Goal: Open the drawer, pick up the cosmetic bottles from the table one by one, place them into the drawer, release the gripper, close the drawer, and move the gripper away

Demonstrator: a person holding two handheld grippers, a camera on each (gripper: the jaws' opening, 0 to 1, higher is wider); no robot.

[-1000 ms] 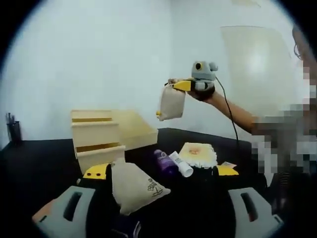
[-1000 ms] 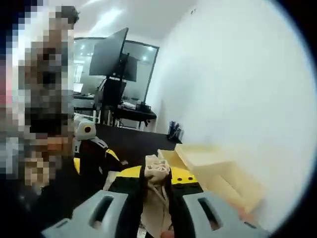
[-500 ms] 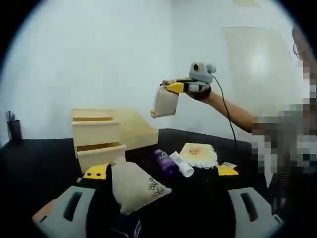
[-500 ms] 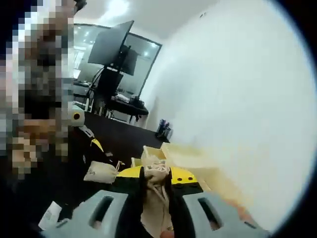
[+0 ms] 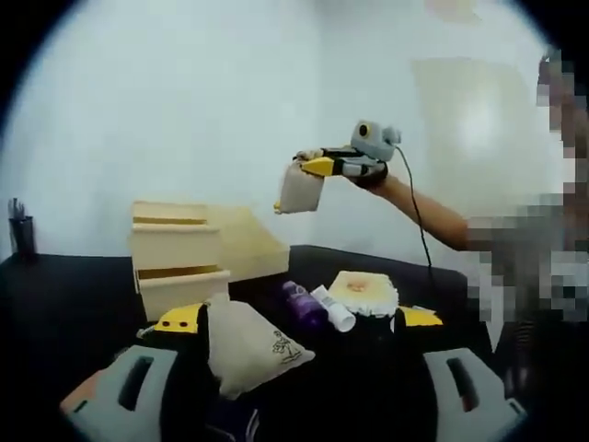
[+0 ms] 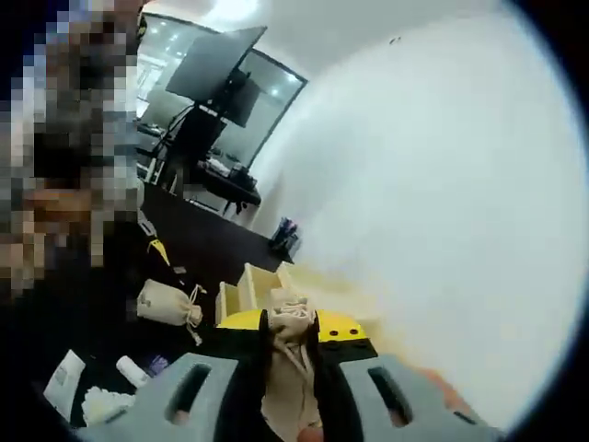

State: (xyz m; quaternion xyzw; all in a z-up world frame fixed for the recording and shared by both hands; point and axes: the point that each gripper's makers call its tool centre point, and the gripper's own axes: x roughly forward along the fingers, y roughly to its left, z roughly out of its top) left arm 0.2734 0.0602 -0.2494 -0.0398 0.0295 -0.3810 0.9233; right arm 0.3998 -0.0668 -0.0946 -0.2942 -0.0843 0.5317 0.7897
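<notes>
My right gripper [image 6: 290, 328] is shut on a small beige drawstring pouch [image 6: 291, 378]. In the left gripper view that right gripper [image 5: 317, 167] holds the pouch [image 5: 299, 189] in the air, above and right of a pale wooden drawer unit [image 5: 177, 262] whose upper drawer [image 5: 247, 244] stands pulled out. My left gripper [image 5: 299, 318] is open low over the black table, with a second beige pouch [image 5: 244, 345] lying against its left jaw. A purple bottle [image 5: 302, 302] and a white tube [image 5: 333, 309] lie on the table between the jaws.
A white and yellow cloth pad [image 5: 364, 290] lies right of the tube. A pen cup [image 5: 20, 235] stands at the far left of the black table [image 5: 74, 304]. A person's forearm [image 5: 433, 216] reaches in from the right. Monitors [image 6: 216, 74] stand on desks behind.
The right gripper has carried its pouch to the left and a little higher, nearer to above the drawer unit. The left gripper and the things on the table have stayed put.
</notes>
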